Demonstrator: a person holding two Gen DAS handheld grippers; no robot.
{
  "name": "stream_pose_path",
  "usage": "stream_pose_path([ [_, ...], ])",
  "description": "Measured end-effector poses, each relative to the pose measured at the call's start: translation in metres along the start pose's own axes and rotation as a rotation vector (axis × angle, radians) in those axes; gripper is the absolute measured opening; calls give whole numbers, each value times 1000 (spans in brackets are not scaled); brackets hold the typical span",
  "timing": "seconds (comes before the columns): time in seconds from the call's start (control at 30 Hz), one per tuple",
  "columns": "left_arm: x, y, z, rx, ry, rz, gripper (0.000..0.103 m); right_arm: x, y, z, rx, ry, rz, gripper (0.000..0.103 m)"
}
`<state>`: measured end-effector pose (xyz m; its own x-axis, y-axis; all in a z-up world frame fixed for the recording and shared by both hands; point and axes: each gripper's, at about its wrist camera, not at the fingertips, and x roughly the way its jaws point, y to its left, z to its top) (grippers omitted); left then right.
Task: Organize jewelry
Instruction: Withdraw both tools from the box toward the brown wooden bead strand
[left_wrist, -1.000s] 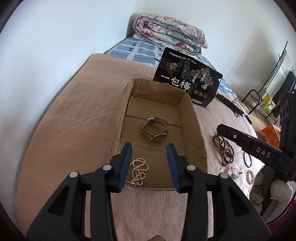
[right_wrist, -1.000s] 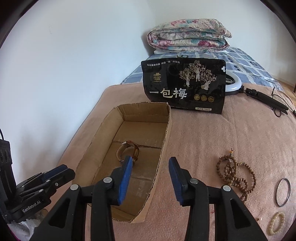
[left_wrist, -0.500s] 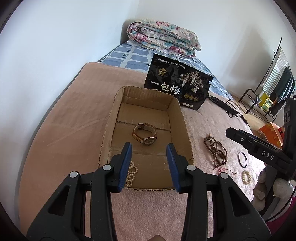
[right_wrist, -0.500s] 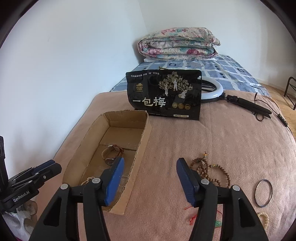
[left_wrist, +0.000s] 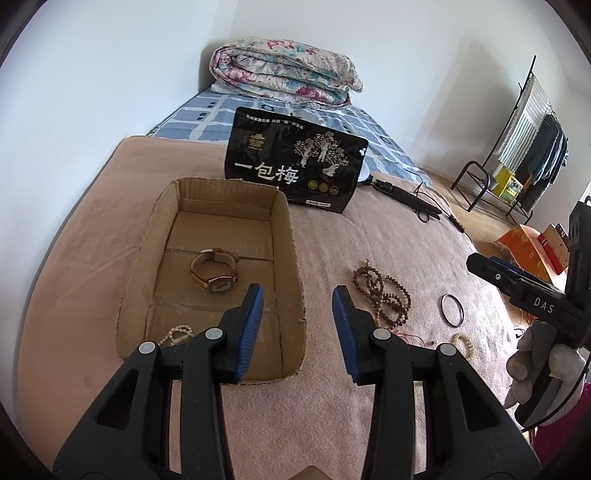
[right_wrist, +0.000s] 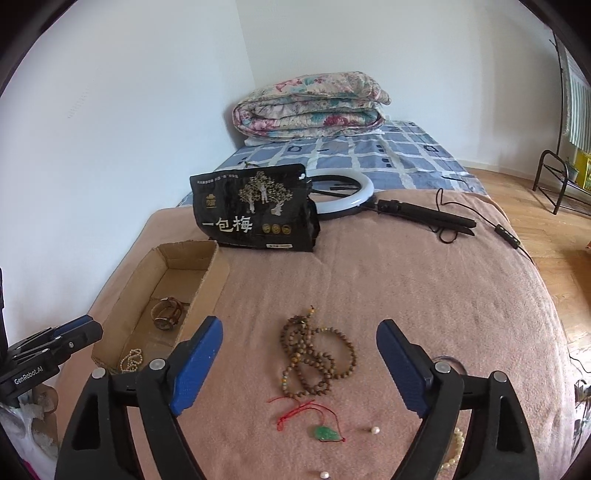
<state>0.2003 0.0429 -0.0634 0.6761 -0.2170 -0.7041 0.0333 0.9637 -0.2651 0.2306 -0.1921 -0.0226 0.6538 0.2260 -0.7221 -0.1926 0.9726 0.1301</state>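
Note:
An open cardboard box (left_wrist: 291, 254) (right_wrist: 210, 277) lies on the pink blanket. In it lie a brown watch (left_wrist: 216, 271) (right_wrist: 167, 313) and a pearl string (left_wrist: 177, 332) (right_wrist: 131, 360). On the blanket right of the box lie brown wooden beads (left_wrist: 382, 297) (right_wrist: 314, 354), a black ring (left_wrist: 451, 310), a cream bead bracelet (left_wrist: 463, 341), a green pendant on red cord (right_wrist: 325, 432) and loose pearls (right_wrist: 375, 430). My left gripper (left_wrist: 297, 325) is open and empty over the box's right near corner. My right gripper (right_wrist: 299, 365) is wide open and empty, just above the wooden beads.
A black snack bag (left_wrist: 295, 170) (right_wrist: 255, 210) stands behind the box. A ring light with stand and cable (right_wrist: 369, 201) lies behind it. A folded floral quilt (right_wrist: 310, 105) sits at the bed's head. A metal rack (left_wrist: 517, 173) stands on the floor at right.
Both grippers have moved right, away from the box toward the loose jewelry. The right gripper has opened wider and now frames the wooden beads. The left gripper has opened a little.

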Motion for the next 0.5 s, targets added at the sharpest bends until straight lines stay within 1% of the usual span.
stream_pose_path([
  [0.2,11,-27,-2,28,25,-32,40,-14,-39,-5,25,2,-44,88],
  [0.27,14,-36,-3,40,29,-40,47,-17,-53,-8,38,6,-57,89],
  [0.3,16,-41,-4,44,31,-44,48,-19,-59,-10,45,8,-63,89],
  [0.5,33,-66,-6,61,59,-61,49,-28,-95,-19,84,18,-102,89],
])
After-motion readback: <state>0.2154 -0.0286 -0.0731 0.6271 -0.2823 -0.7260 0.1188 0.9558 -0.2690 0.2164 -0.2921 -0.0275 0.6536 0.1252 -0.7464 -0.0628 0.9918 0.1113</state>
